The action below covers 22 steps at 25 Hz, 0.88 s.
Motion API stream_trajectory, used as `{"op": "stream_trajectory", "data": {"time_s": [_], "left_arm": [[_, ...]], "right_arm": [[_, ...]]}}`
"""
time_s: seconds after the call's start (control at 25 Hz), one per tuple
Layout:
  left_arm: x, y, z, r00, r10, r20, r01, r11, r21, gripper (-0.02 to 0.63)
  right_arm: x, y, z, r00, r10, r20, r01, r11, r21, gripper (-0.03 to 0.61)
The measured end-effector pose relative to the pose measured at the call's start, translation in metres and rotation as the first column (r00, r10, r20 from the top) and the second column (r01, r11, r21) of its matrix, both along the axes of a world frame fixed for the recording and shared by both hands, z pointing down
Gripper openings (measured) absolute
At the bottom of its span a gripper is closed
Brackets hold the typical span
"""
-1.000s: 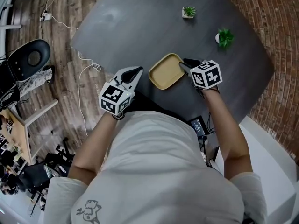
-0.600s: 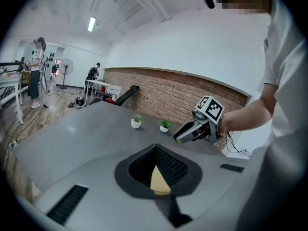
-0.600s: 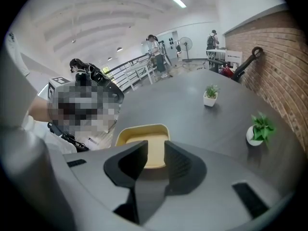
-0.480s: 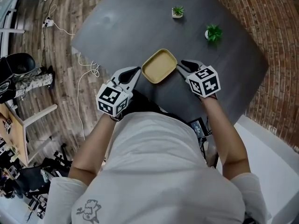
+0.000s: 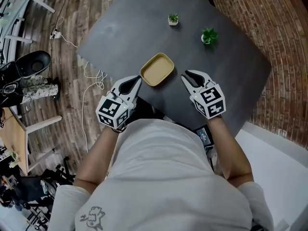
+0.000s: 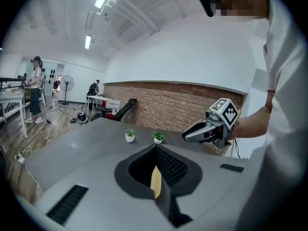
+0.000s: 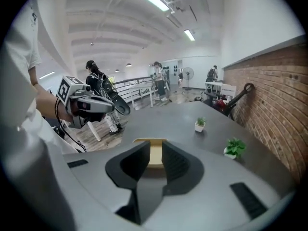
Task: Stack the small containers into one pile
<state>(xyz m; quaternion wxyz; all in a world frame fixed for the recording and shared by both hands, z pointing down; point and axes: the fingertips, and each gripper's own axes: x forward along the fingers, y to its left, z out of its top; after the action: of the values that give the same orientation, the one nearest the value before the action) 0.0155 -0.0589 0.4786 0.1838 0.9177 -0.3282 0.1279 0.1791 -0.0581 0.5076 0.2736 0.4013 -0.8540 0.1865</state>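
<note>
Right gripper (image 7: 155, 147): jaws have just been closing and now stand a narrow gap apart with nothing in it. The tan, rounded-square shallow container (image 5: 157, 69) only shows through the gap, further out.

Left gripper (image 6: 156, 150): jaws clenched to a slit, holding nothing.

Both grippers are clear of the container, one on either side. It sits flat on the dark grey tabletop (image 5: 120, 28), near the edge closest to the person. Can't tell if it's one piece or several already nested; no other loose ones in view. A small potted plant in a white pot (image 5: 173, 19) and a bushier green one (image 5: 209, 35) stand well apart from it on the far side.

Risks, my read:
- **Rim strike:** going back in with jaws this narrow, they won't straddle the rim. They'd butt it and shove the container across the smooth top toward that near edge.
- **Skewed pile:** if it is a nested pile, a side knock could skew the top piece.

Open up before any re-approach.
</note>
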Motion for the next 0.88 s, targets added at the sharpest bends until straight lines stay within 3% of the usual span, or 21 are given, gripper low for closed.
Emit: {"op": "stream_trajectory", "data": {"time_s": [0.44,0.88], "left_arm": [[0.030,0.027,-0.051,0.999,0.046,-0.021,-0.043,0.995,0.094,0.011],[0.031,0.030,-0.087,0.987,0.155,-0.033,-0.148,0.974,0.170,0.011]], "right_arm": [[-0.003,0.030,-0.053,0.998,0.008,0.064,-0.018,0.988,0.157,0.054],[-0.010,0.051,-0.088,0.986,0.124,0.111,-0.147,0.963,0.227,0.012]]}}
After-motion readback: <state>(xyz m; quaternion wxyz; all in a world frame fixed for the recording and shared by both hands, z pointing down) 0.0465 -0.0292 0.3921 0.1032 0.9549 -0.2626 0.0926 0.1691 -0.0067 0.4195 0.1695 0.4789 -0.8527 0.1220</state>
